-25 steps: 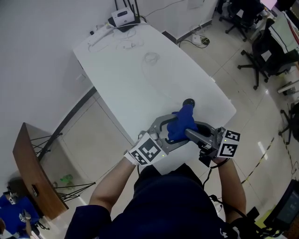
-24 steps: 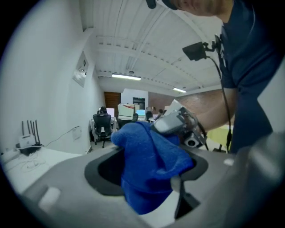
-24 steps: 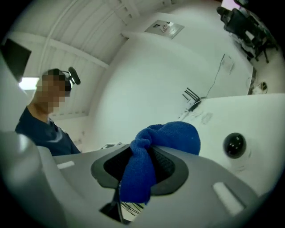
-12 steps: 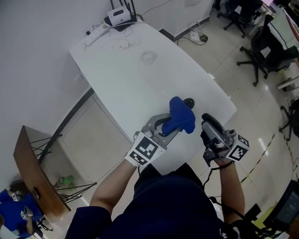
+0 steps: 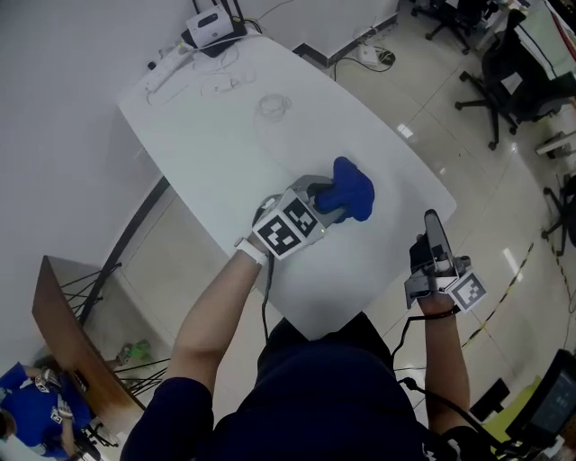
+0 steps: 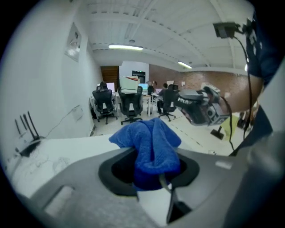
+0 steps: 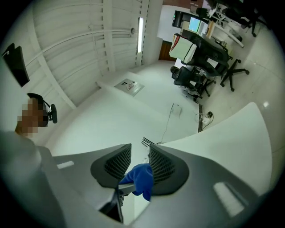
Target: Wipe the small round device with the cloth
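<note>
Left gripper [image 5: 336, 202] jaws, just easing wider, pinch the blue cloth [image 5: 354, 187] mid-table [image 5: 225, 126]. The device is hidden, likely beneath, so press flat and rub small circles. Right gripper [image 5: 432, 227], jaws just narrowing on nothing, hangs off the right edge.

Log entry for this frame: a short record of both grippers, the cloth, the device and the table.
left gripper: shut on cloth over the table; fingers just opened slightly
right gripper: empty, off the table's near-right edge; fingers apart, just closed further
cloth: blue, bunched
device: not in sight
table: white, router by its far end
</note>
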`<state>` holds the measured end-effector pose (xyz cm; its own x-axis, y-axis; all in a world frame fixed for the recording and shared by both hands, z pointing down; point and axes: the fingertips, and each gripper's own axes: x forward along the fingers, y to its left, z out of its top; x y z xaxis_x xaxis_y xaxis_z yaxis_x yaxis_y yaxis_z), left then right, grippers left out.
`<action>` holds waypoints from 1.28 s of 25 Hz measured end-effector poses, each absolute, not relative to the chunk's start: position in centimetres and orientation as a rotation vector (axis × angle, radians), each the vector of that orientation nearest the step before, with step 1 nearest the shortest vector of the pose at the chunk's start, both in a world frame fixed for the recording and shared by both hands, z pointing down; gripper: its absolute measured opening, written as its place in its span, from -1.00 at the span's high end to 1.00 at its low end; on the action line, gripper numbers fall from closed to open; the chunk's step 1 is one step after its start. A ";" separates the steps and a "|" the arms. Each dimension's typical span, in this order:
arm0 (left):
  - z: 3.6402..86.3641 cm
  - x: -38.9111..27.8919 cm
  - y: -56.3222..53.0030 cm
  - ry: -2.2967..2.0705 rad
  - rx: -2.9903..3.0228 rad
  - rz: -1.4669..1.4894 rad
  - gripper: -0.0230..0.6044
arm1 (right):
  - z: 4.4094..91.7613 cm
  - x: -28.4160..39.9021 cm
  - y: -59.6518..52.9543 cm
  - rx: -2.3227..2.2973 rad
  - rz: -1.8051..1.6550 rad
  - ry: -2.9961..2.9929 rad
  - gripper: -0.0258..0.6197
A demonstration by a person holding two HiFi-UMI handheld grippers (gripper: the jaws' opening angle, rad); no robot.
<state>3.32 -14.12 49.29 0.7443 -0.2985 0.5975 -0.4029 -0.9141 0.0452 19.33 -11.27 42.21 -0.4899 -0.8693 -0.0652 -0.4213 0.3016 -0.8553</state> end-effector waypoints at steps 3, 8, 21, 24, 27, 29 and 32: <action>50.7 2.1 -16.7 -0.555 2.614 0.812 0.45 | 43.7 20.0 -11.8 -1.153 -1.147 1.998 0.52; 55.4 0.2 -18.5 -0.643 2.343 0.718 0.46 | 45.2 20.5 -12.8 -1.149 -1.193 1.953 0.53; 60.0 0.1 -17.9 -0.802 2.259 0.853 0.45 | 46.4 18.9 -13.6 -1.138 -1.250 1.969 0.55; 57.0 -1.0 -17.7 -0.852 2.238 0.675 0.45 | 45.8 18.4 -13.2 -1.124 -1.230 1.996 0.56; 53.6 -1.6 -16.7 -0.887 2.308 0.596 0.45 | 45.0 18.4 -12.5 -1.111 -1.209 2.009 0.56; 51.4 -1.5 -15.4 -0.897 2.395 0.606 0.45 | 44.5 18.4 -11.9 -1.104 -1.205 2.007 0.56; 49.5 -0.8 -13.0 -0.879 2.553 0.711 0.45 | 44.1 18.2 -10.6 -1.107 -1.206 2.009 0.56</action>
<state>-0.81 -13.00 49.49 0.6823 -0.4708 0.5593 -0.6453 -0.7474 0.1580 18.16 -10.56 44.15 -0.5141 -0.8569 -0.0374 -0.3701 0.2609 -0.8916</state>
